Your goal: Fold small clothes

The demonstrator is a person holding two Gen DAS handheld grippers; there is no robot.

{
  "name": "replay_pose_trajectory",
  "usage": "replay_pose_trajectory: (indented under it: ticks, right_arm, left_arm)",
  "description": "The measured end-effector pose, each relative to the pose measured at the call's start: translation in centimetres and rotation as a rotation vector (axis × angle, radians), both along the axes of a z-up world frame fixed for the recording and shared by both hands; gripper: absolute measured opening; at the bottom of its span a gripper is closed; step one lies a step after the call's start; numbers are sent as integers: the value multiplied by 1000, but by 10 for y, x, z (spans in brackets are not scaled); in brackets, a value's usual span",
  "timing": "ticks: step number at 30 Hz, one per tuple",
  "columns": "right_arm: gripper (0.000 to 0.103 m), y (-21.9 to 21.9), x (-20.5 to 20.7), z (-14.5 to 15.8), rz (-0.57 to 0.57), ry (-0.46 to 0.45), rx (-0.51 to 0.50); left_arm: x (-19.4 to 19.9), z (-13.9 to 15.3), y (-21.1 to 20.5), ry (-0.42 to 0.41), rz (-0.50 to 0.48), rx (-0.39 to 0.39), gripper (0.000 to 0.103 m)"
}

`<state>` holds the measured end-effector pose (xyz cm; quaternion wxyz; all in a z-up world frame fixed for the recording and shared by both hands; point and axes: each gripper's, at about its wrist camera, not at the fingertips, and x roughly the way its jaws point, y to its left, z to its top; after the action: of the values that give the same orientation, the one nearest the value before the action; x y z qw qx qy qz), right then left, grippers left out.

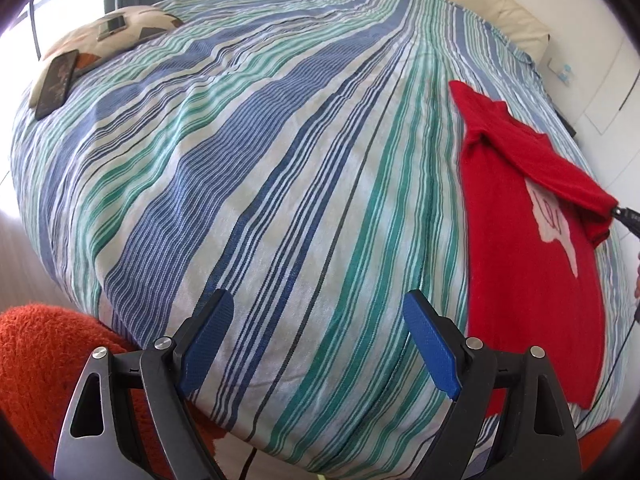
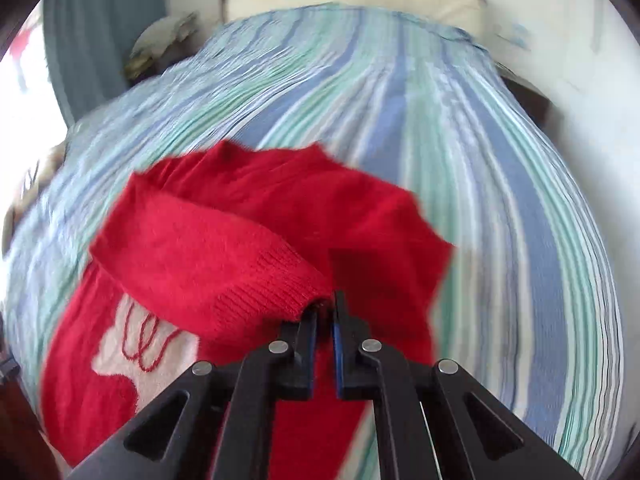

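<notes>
My right tongs (image 2: pixel 325 312) are clamped on the ribbed sleeve cuff (image 2: pixel 276 284) of the red sweater (image 1: pixel 532 264), which lies at the bed's (image 1: pixel 280 160) right edge. I should carry the sleeve flat across the chest, unwrinkled. My left tongs (image 1: pixel 316 344) gape wide, empty.

Daylight pouring in from window (image 1: pixel 24 8) at upper left, blowing out to white glare. Left wrist view staying sharp. Right wrist view smearing with motion blur across bedspread (image 2: pixel 460 128). Fisheye bending edges, dark vignette ringing corners.
</notes>
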<state>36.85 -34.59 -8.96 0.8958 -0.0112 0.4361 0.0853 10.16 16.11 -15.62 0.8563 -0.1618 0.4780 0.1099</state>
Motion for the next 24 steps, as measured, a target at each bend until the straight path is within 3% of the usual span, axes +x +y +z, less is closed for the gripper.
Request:
replay_pose_trajectory:
  ticks: [2,4,8,9,11,15,17,21,24]
  right_arm:
    - [6,-68,-24,11,-155,-5,124]
    - [6,-123,-49,9,-253,18,177]
    - [6,-207,-99,-21,-486,67,257]
    - [11,-216,-107,-30,-511,81,262]
    - [14,-220,-115,-43,-495,100,235]
    - [39,-194,-118,-45,-409,98,128]
    - [44,-189,-126,-39,-449,80,92]
    - [47,-208,-151,-35,-635,59,174]
    - [47,-208,-162,-31,-572,29,270]
  left_arm:
    - [0,-1,1,3,5,-6,88]
    - [1,-2,0,8,6,-9,88]
    - [1,-4,-6,19,-6,27,88]
    - [1,-4,-8,19,-9,36,88]
    - [0,-5,-10,22,-13,52,88]
    - [2,-9,-9,42,-5,65,88]
    - [1,-10,-7,47,1,59,88]
    - [-1,-9,-3,39,9,44,88]
    - [-1,-11,-1,45,9,33,88]
